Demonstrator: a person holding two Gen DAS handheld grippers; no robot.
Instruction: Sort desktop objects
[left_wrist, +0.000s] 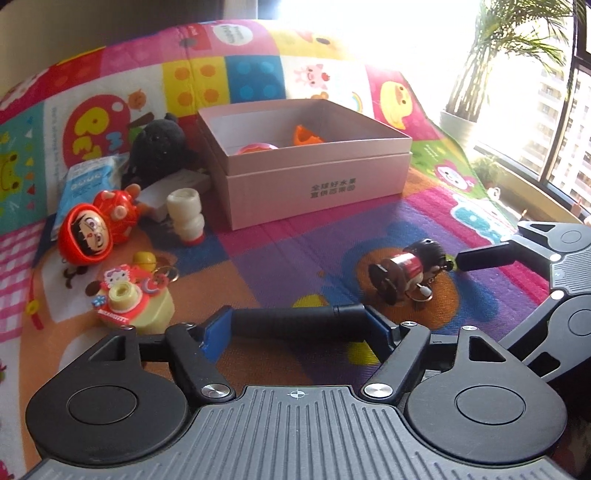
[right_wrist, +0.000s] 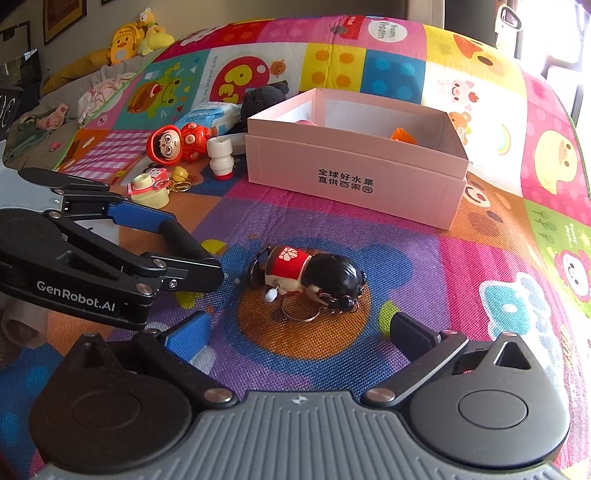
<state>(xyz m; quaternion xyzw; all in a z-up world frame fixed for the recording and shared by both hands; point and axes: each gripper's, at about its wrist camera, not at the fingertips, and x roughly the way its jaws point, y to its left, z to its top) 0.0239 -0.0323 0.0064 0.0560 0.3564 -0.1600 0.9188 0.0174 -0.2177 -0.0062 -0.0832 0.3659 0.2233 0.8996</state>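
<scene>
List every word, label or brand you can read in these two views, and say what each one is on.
"GenRobot.AI": white lettering on the left gripper, seen from the right wrist.
"全球好水果 直供百果园": dark print on the pink box front wall.
Speech bubble print on the play mat: too blurred to read.
Blue-and-white packet: lettering too blurred to read.
Red strip on the camera-shaped keychain: too small to read.

The mat (right_wrist: 424, 258) is woven cloth with a coarse, printed weave. The box (right_wrist: 354, 177) is matt pink card. The doll (right_wrist: 314, 273) is glossy plastic with a thin metal ring (right_wrist: 299, 312). The red figure (left_wrist: 96, 221) is shiny plastic; the black toy (left_wrist: 159, 147) is fuzzy plush. The left gripper (left_wrist: 295, 325) is matt black plastic with bright metal pivots, clamping a matt black cylinder (left_wrist: 284, 323).
</scene>
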